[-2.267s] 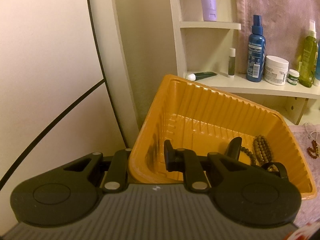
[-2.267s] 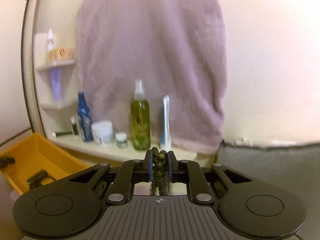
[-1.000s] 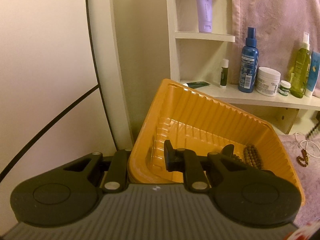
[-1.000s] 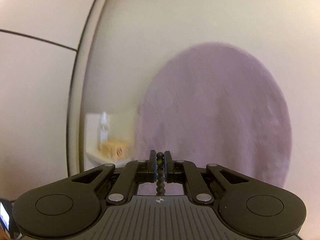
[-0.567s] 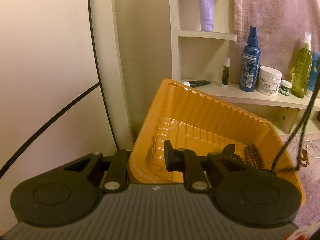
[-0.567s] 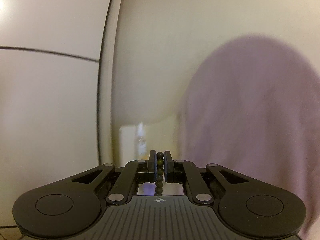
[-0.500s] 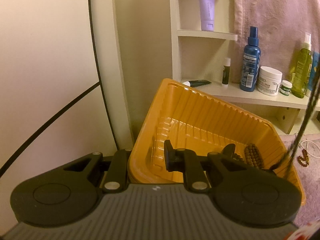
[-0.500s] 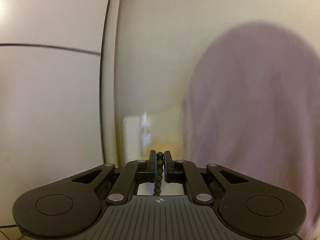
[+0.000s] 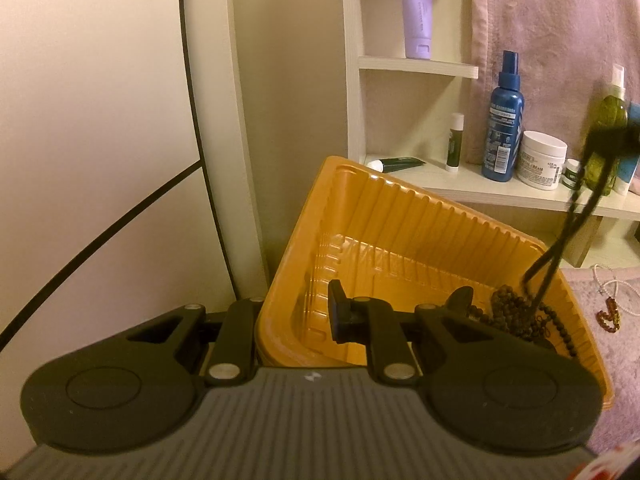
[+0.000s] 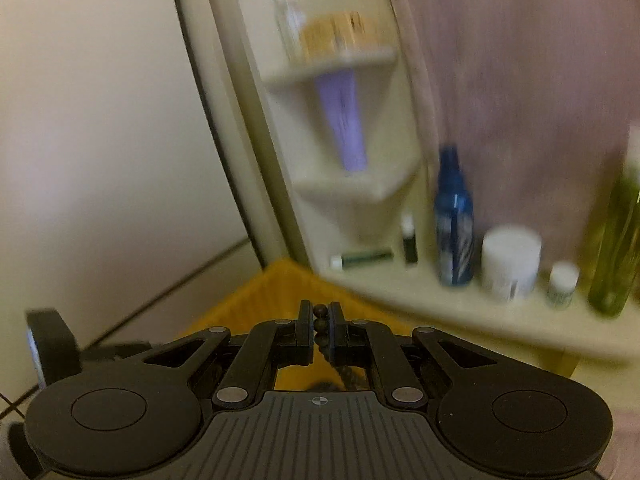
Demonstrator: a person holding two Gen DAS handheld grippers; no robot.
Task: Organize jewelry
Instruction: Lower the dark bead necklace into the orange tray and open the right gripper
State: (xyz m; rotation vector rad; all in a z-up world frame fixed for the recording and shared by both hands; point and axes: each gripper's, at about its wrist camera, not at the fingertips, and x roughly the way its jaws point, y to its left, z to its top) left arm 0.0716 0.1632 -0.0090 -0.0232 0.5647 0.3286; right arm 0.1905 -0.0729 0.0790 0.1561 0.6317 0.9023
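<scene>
Two grippers: left gripper point(image 9: 294, 322) clamps one orange tray point(image 9: 400, 224); right gripper point(image 10: 320, 332) pinches one dark bead necklace point(image 10: 321, 326)

A pink towel point(image 9: 540, 20) hangs behind a pale shelf point(image 9: 500, 194). On the shelf stand a blue spray bottle point(image 9: 503, 128), a white jar point(image 9: 542, 159), a small white pot point(image 9: 572, 173), a green bottle point(image 9: 608, 120) and a lip balm point(image 9: 455, 142); a dark green tube point(image 9: 396, 164) lies flat. A lilac tube point(image 9: 417, 10) stands on a higher shelf point(image 9: 416, 65).
</scene>
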